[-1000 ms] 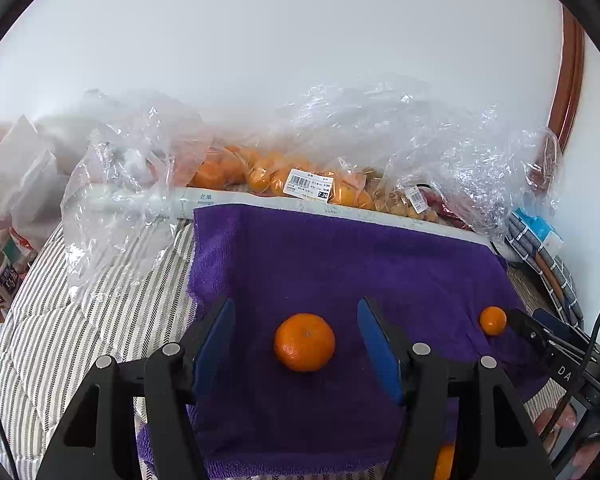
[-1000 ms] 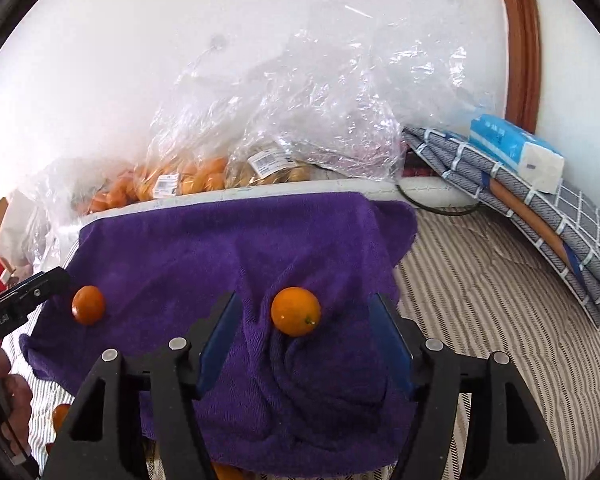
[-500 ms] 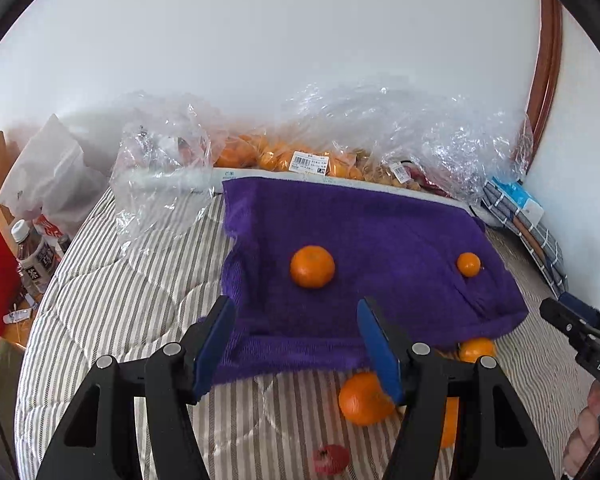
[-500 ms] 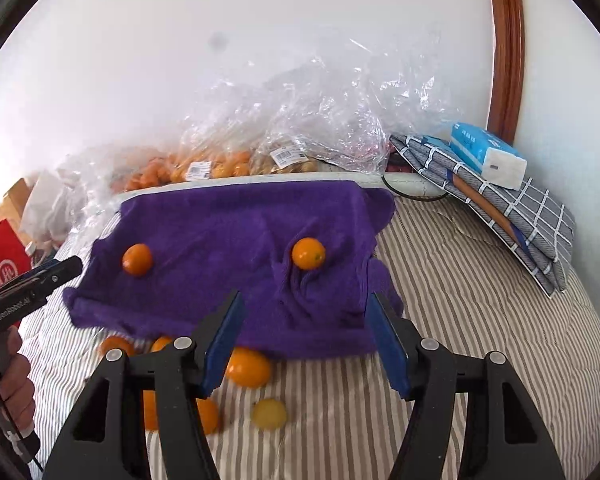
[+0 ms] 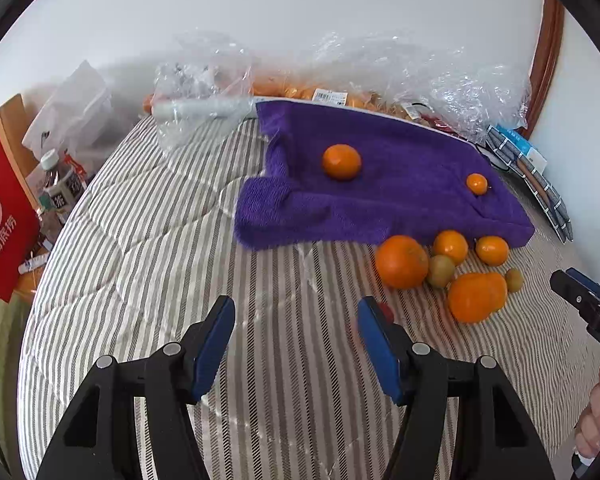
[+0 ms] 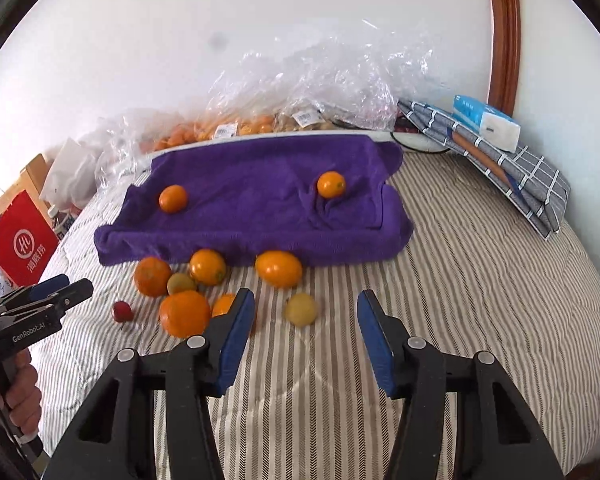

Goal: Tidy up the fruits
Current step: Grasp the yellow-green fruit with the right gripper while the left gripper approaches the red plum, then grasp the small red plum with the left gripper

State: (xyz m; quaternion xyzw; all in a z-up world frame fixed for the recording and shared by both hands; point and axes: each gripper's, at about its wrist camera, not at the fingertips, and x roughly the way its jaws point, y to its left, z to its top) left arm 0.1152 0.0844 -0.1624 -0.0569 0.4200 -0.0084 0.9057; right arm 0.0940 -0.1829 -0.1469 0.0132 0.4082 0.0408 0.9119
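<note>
- Hovering over the striped bed [image 5: 148, 240], the left gripper [image 5: 296, 334] was released, its jaws wide apart with nothing between them.
- The right gripper [image 6: 306, 330] was also released and empty; a small yellow fruit [image 6: 300, 309] lay on the bed just ahead of the gap, at about 12 o'clock from it.
- Two fruits sat on the purple towel [image 6: 260, 184]: a mandarin [image 6: 173, 198] at 9 o'clock on the cloth and a small orange [image 6: 331, 185] at 3 o'clock, resting in a fold. I judged that the towel was the sorting place and each gripper served its own side.
- The other fruits lay in a loose pile [image 5: 444, 268] at 6 o'clock from the towel, some touching; this seemed to be the stock not yet sorted.
- An oval orange [image 6: 278, 268] lay just beside the towel edge, with its long axis running from 9 to 3 o'clock. The round fruits had no clear axis.
- A tiny red fruit [image 6: 122, 311] lay apart at 9 o'clock from the pile.
</note>
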